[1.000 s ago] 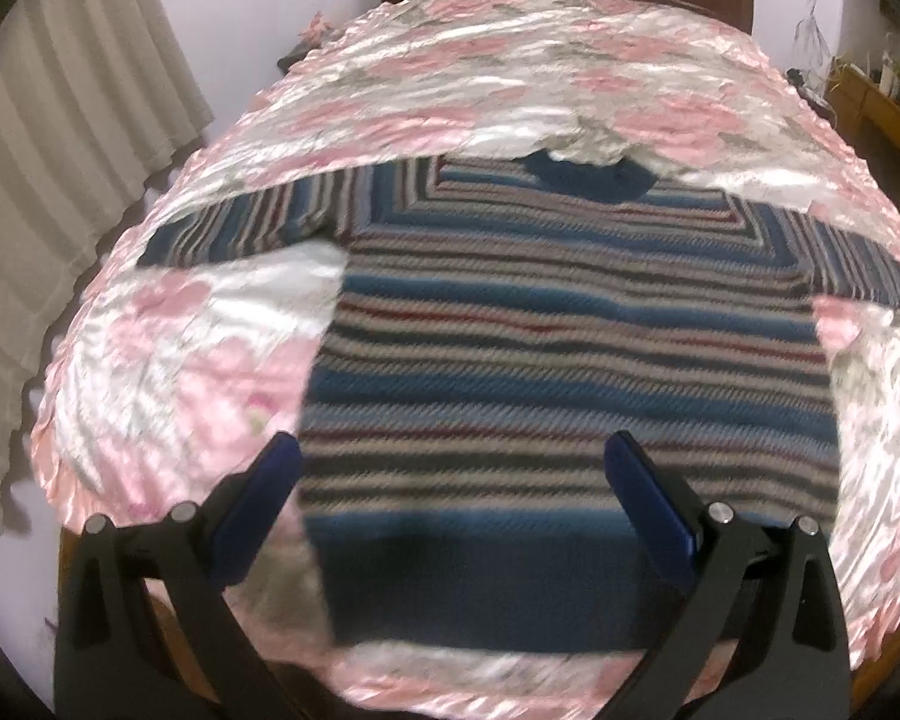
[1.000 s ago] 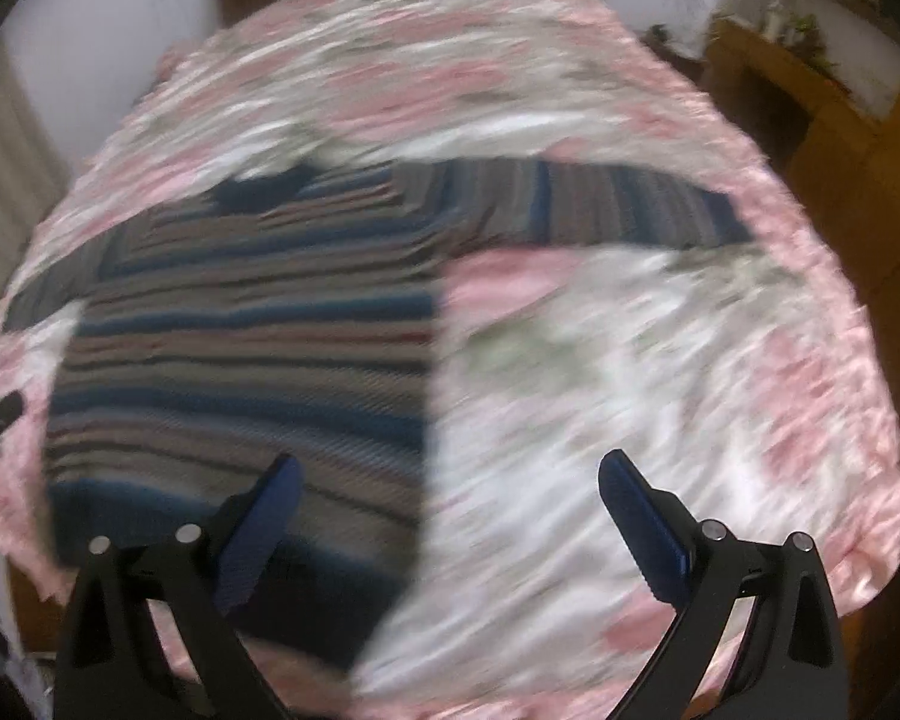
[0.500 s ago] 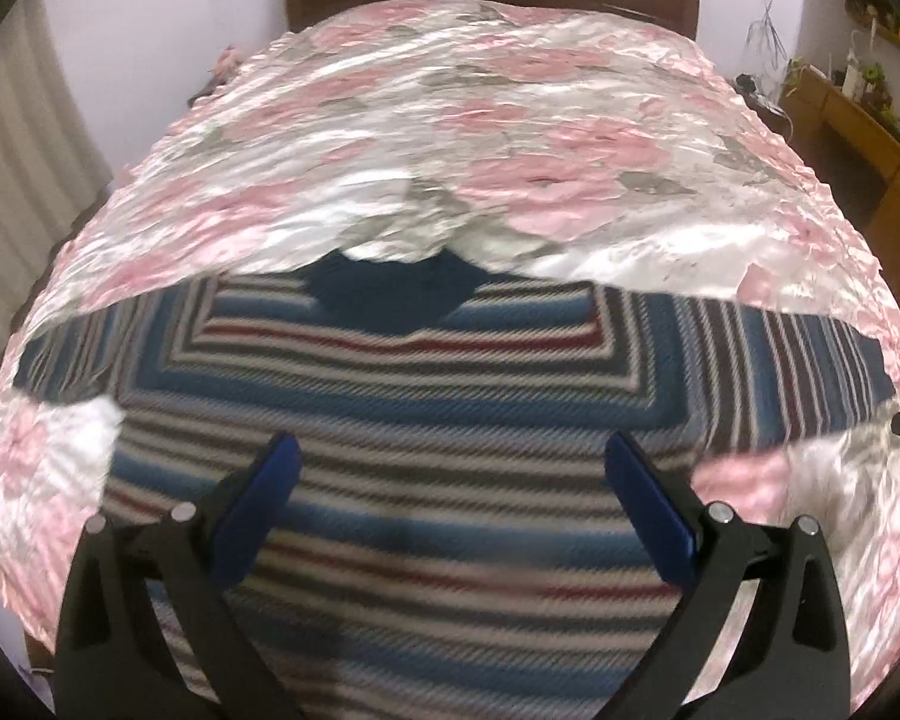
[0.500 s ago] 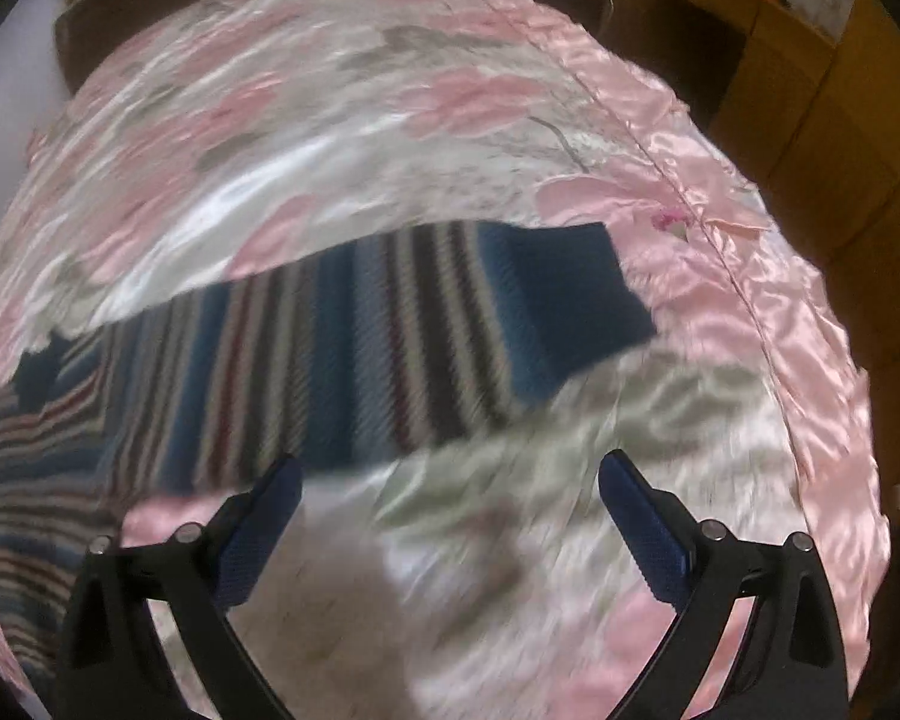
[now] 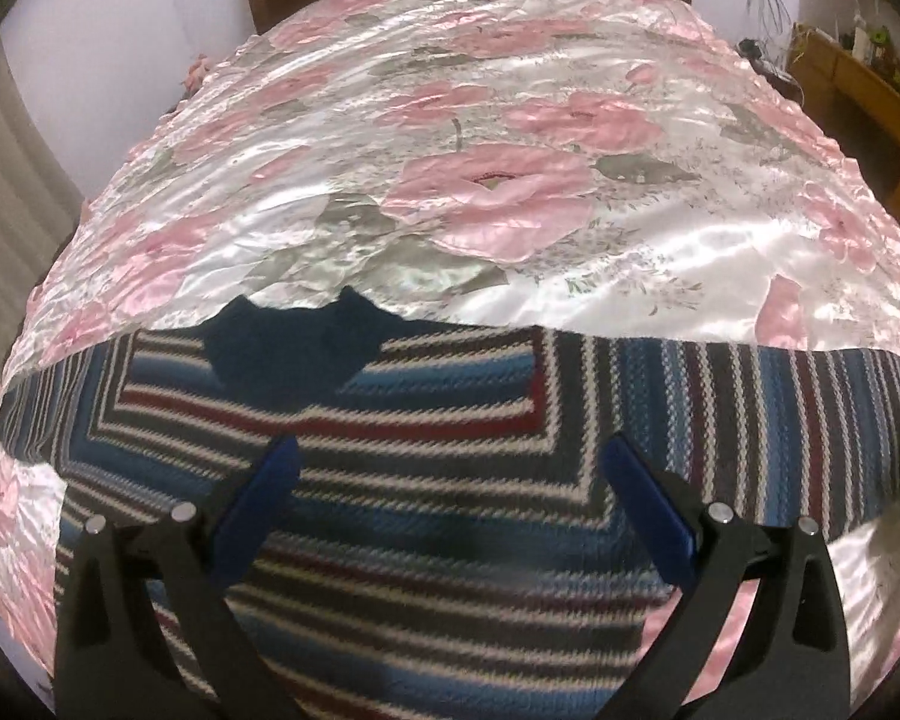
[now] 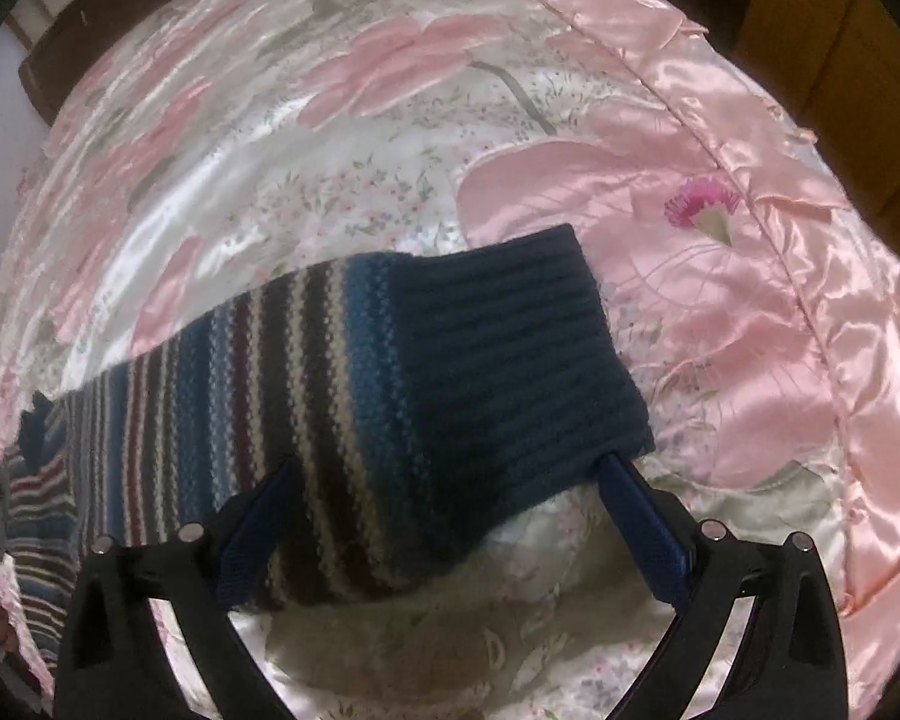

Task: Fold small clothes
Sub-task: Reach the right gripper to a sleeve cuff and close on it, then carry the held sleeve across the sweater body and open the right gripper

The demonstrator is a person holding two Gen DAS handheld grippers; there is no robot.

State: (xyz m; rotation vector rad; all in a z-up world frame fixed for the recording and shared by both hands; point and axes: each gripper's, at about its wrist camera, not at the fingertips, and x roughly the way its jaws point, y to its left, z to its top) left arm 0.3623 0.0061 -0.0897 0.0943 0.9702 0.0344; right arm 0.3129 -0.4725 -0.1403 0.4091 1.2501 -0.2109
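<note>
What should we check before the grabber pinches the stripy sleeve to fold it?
1. Striped knitted sweater spread flat on the pink floral satin bedspread: ok.
2. Right hand-held gripper open: ok.
3. Dark blue ribbed cuff lies between its fingers: ok.
4. Lower finger under the cuff for a pinch: cannot tell.
5. Left hand-held gripper open, above the sweater's shoulder: ok.
6. Sleeve lies unwrinkled: ok.

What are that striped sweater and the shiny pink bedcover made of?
The striped sweater looks like knitted wool or acrylic: visible stitch rows, ribbed navy cuff. The bedcover looks like satin, perhaps polyester: glossy highlights and fine crinkles.
</note>
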